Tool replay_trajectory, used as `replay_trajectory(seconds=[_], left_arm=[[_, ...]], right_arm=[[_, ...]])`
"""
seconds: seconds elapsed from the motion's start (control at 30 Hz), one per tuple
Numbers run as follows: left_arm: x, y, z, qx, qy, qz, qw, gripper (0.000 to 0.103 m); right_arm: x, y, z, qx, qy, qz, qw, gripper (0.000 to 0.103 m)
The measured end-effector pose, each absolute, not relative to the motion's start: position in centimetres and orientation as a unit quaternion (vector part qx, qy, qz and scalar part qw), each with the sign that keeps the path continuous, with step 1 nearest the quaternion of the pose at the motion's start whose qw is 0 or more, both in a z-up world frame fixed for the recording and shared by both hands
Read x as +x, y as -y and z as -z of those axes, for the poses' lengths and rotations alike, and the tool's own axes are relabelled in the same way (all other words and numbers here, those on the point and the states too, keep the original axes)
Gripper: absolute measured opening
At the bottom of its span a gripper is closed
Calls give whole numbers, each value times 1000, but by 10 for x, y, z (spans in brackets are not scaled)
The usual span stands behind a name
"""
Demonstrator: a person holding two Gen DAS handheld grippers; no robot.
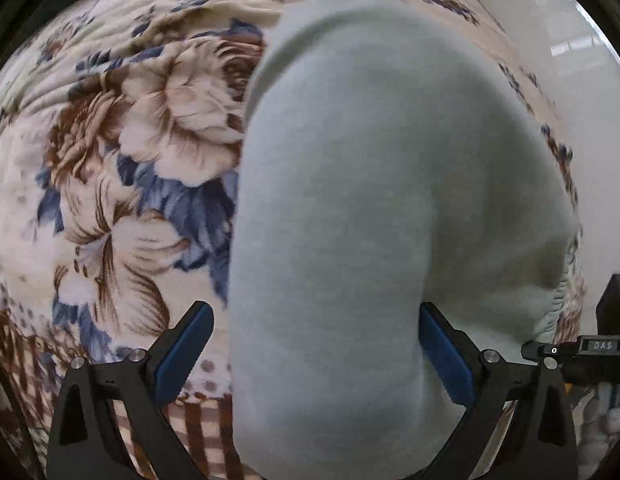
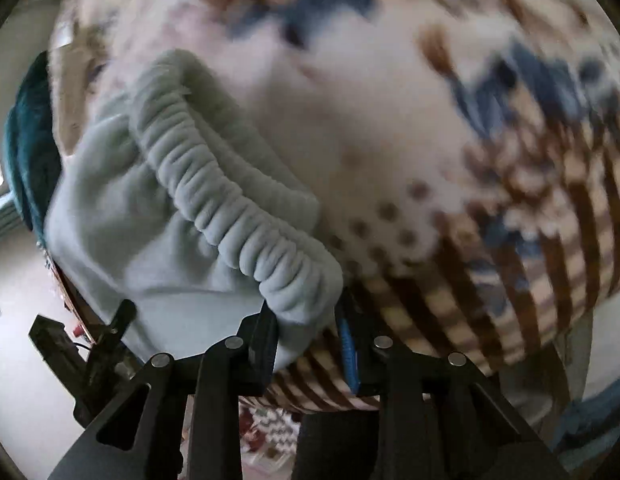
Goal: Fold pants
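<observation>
Pale blue-grey pants (image 1: 370,200) lie on a floral blanket (image 1: 129,140). My left gripper (image 1: 316,348) points straight down with its jaws wide apart. A fold of the pants lies between the blue pads (image 1: 185,356); the left pad stands clear of the cloth and the right one is against it. In the right wrist view the gathered elastic waistband (image 2: 213,184) runs down to my right gripper (image 2: 305,336). Its narrow jaws pinch the waistband's corner just above the blanket's checked border (image 2: 450,320).
The blanket's edge (image 2: 330,400) lies close under the right gripper, with pale floor (image 2: 21,300) beyond it. A teal cloth (image 2: 25,140) sits at the far left. A black part of the other gripper (image 1: 590,348) shows at the right.
</observation>
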State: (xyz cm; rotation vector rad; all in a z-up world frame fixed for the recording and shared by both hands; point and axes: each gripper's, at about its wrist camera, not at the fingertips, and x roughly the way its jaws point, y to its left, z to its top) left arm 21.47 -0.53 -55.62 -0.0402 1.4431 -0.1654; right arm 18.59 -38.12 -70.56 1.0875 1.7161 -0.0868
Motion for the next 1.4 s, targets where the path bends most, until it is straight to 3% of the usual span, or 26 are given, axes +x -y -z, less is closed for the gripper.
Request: replay_trajectory(seconds=[0.03,0.13,0.2,0.27,0.43,0.67,0.83,0.93,1.03,1.07,1.17,1.27,1.4], left_arm=[[214,8,552,-7,-656,72,751,103],[211,5,527,7,-633,49,773,103],[211,-3,504,13,-607,21,794,103],[210,-15,483,9,-575,-3,818,103],[218,-31,507,-14,-581,-7,814,103],[218,-41,544,-82,-611,42,786,103],[217,-35,558,-110,-629,74,766,103],[216,-32,565,-110,-635,86,760,103],[213,-32,573,-123,-640,93,753,103],[212,-32,574,-127,-641,95,751,103],[214,-32,576,-138,-642,102,747,103],[215,-27,578,-127,-646,109,745,103],[215,-19,579,-128,-649,114,741,103]], right_arm=[[189,377,706,448,-725,25,522,30],[218,363,669,375,-738,-15,560,59],[240,357,621,301,-720,-23,626,70],[266,340,578,232,-688,-50,685,88],[372,238,533,88,-690,-155,702,88],[525,48,603,-51,-767,-248,589,86],[510,-25,682,-201,-837,-258,438,85],[485,-44,710,-300,-830,-255,394,57],[501,-32,720,-235,-858,-212,405,42],[513,-22,721,-189,-869,-188,417,26],[543,30,731,-12,-900,-113,421,26],[534,58,736,53,-900,-91,424,26],[527,108,742,236,-882,-28,407,25]])
